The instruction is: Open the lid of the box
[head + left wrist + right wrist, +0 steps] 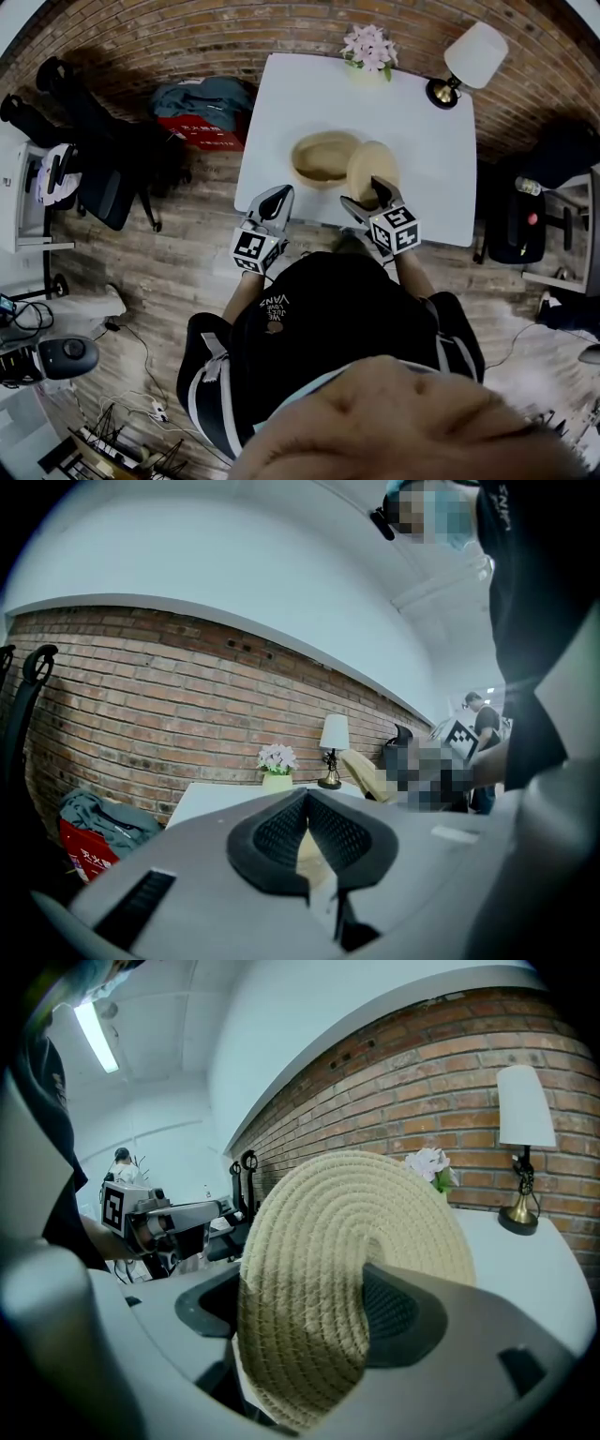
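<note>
Woven lid (372,169) off the box (323,157), on edge just right of its open mouth, clamped across its flat faces by the right tongs (375,195). Left tongs (278,199) pressed together on nothing, at the near edge of the tabletop (422,141), left of the box, farther from the lid.

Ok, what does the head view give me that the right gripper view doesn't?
Head view only: the open woven box, its lid off. Right gripper view only: the grip up close, the right gripper clamped across the lid, and its coiled weave. Both: the lid, the lamp, the flowers and the left gripper.
</note>
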Demonstrator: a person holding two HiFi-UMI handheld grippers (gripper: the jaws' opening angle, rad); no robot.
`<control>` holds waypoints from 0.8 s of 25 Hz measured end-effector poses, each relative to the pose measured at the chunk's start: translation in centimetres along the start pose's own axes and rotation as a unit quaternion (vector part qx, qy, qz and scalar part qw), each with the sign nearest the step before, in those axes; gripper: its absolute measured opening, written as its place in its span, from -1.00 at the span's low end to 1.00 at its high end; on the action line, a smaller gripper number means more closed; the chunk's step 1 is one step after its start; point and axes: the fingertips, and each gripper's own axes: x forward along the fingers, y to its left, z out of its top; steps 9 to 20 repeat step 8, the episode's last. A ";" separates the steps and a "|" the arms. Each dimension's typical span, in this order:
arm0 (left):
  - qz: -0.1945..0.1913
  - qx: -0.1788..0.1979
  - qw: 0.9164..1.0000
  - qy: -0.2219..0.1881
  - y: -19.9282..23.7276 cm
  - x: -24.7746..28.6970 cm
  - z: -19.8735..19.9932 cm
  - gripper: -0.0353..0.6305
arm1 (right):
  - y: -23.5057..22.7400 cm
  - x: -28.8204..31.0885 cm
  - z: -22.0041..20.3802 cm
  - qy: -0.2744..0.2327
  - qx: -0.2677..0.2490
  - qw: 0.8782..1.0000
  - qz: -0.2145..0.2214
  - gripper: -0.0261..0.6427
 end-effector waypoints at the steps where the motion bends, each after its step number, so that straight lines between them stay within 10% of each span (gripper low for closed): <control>1: 0.000 0.000 1.000 0.000 0.0 0.1 0.0 -0.86 | -0.1 0.0 0.0 0.001 0.000 1.000 0.000 0.11; 20: -0.003 0.001 1.000 -0.002 0.1 0.1 0.2 -0.86 | 0.0 0.4 0.3 0.003 -0.006 1.000 0.003 0.11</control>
